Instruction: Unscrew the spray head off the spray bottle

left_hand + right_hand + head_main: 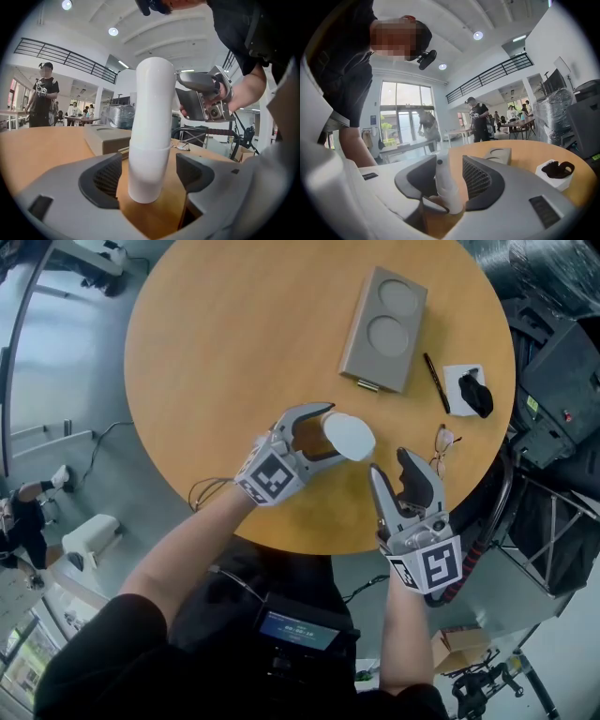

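Nearest the head camera is a dark chest unit (pixel 298 629) with a lit screen; its print is too small to read. Each gripper carries a cube with a square black-and-white marker; no other writing can be read in any view.

**Head view**
- The round wooden table (pixel 216 352) carries the upright white spray bottle (pixel 352 439) near its front edge.
- The left gripper (pixel 330 432) has one jaw on each side of the bottle.
- The right gripper (pixel 389 462) is just beside the bottle, over the table edge. This view does not show what is between its jaws.
- Farther back lie a grey tray (pixel 384 329) with two round recesses, a pen (pixel 436 382), glasses (pixel 445 442) and a white box (pixel 461 381) holding a black item (pixel 476 397).

**Left gripper view**
- The left gripper (pixel 150 178) is spread wide. The bottle (pixel 152 117) stands between the pads with a gap on each side, so nothing is clamped.
- Only this view shows the seam round the bottle's lower part and its smooth, rounded top.
- A hand (pixel 248 91) holds the right gripper (pixel 190 92) beyond the bottle.
- A person (pixel 44 93) stands in the background.

**Right gripper view**
- The right gripper (pixel 450 180) is closed to a narrow gap on a slim white part with a dark hole near its top. By its shape, this part is the spray head (pixel 446 185).
- The tray (pixel 497 154) and the white box (pixel 555 180) lie beyond.
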Motion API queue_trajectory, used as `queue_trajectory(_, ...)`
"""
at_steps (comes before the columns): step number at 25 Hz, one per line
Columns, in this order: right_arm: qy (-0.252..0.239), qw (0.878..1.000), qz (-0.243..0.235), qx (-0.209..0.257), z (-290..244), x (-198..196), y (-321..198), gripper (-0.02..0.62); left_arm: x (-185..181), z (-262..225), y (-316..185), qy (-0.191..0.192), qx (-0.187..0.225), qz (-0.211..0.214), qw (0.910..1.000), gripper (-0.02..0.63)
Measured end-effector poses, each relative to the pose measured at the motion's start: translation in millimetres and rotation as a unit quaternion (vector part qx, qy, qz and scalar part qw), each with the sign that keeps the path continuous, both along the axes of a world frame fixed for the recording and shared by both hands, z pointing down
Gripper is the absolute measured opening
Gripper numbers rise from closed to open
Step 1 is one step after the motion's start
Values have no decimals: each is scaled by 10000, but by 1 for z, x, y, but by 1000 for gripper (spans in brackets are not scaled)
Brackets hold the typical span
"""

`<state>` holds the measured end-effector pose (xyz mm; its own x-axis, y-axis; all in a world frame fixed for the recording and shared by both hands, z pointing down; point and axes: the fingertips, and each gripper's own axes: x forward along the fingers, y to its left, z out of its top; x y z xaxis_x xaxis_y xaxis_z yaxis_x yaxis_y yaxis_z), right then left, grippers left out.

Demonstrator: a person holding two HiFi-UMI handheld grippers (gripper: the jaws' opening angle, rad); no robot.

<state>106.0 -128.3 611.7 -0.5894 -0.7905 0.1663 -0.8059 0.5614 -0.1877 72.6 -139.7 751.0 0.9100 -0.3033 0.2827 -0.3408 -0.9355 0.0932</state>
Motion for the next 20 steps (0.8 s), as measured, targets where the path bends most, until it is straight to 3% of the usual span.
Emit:
queue_trajectory(6,-31,10000,-7,-34,6,7,4,186,12,8,-5,-43,-1,22,10000,374)
queue_trajectory(9,-55,10000,-4,-54,8,11,6,186,15,12,-7,-91,20,9,10000,322)
queue_trajectory(12,-73,10000,-13,-53,4,12,7,186,14,8,-4,-103,-55,82,9999,311)
queue_trajectory(20,-80,9995,-230,176,-39,9,11,186,5,-46,7,-171,-115,144,9997,305)
